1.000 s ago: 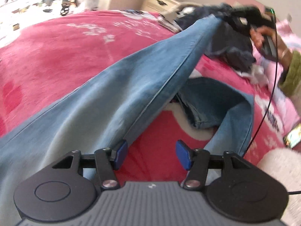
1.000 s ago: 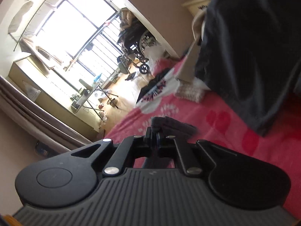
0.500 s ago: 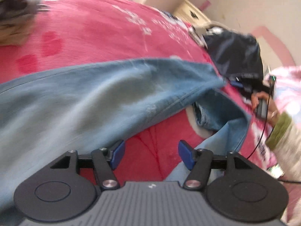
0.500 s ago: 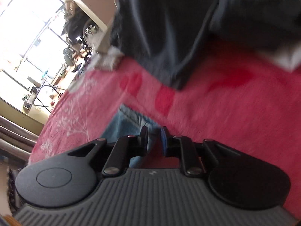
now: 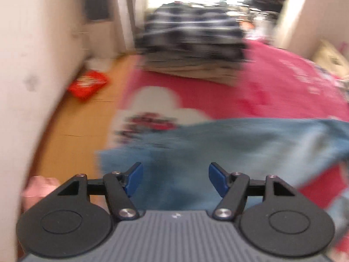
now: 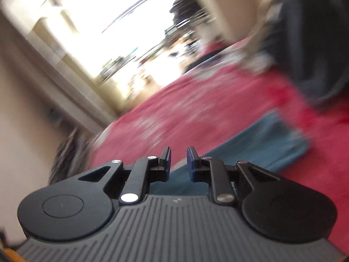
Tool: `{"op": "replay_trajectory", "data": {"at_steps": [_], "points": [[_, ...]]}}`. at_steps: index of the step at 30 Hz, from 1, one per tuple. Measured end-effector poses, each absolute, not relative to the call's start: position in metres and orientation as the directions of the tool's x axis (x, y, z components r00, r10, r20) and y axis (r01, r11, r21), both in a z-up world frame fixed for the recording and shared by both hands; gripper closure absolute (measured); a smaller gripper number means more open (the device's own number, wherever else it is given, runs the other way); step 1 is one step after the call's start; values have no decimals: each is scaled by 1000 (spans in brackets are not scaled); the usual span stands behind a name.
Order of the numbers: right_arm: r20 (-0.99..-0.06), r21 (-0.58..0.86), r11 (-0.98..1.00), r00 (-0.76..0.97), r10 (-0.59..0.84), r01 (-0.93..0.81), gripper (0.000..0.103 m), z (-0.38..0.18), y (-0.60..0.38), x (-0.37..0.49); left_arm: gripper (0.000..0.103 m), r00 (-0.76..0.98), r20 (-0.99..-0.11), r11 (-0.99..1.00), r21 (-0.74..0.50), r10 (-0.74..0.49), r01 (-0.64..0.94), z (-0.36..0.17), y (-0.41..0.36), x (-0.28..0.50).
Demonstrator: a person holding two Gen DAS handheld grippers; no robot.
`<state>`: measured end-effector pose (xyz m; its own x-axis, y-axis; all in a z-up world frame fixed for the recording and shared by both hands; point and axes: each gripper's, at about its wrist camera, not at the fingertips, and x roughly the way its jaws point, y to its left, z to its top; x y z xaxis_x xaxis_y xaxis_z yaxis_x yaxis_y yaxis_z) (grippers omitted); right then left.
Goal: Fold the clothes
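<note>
While the jeans (image 5: 229, 150) lie spread on the red bedspread (image 5: 272, 87) near the bed's edge, we judge the folding barely begun: no crisp fold shows through the blur, and a dark garment (image 6: 316, 50) waits beyond. Our left gripper (image 5: 175, 180) hovers over the denim, jaws opening and empty; our right gripper (image 6: 177, 160) stands slightly parted, also empty. From the left view, the jeans' long axis runs crosswise, trailing off rightward.
</note>
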<state>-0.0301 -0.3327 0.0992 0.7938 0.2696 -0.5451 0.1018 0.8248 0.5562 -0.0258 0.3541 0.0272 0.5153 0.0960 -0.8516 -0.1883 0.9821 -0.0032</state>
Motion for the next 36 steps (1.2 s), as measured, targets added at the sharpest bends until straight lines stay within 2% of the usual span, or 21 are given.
{"op": "replay_trajectory", "data": {"at_steps": [3,7,11,19,20,23,24,26,29,31,36], "points": [[-548,568,823,740,389,-13,82,99,-284,-17,29,468,-874,929,-60,127,-364,9,404,-23],[-547,598,793,664,510,-117,78,92,-231,-6,27,504,-863,791,-284,35,-541,-16,459,-31],[-557,621,759,570,603,-196,77,84,-179,6,20,561,-825,700,-445,-76,-559,-34,485,-35],[-615,565,712,362,700,-417,73,83,-64,29,19,575,-795,619,-554,-194,-557,-67,502,-27],[-618,566,707,350,704,-424,73,82,-56,32,20,576,-793,612,-559,-198,-559,-71,502,-26],[-623,563,703,337,706,-434,72,83,-41,40,40,595,-778,615,-573,-201,-542,-76,500,-28],[-625,562,706,338,704,-432,72,82,-40,42,50,603,-773,626,-573,-199,-528,-75,498,-28],[-630,562,713,342,698,-420,72,81,-40,45,53,608,-776,667,-544,-168,-509,-71,490,-28],[-642,560,726,345,684,-398,72,74,-39,51,69,623,-771,708,-513,-133,-484,-63,480,-29],[-654,558,737,346,673,-380,72,68,-38,54,75,642,-762,733,-485,-86,-477,-54,472,-31],[-664,557,754,358,656,-348,72,62,-39,56,77,717,-697,748,-477,-2,-461,-29,463,-36]]}}
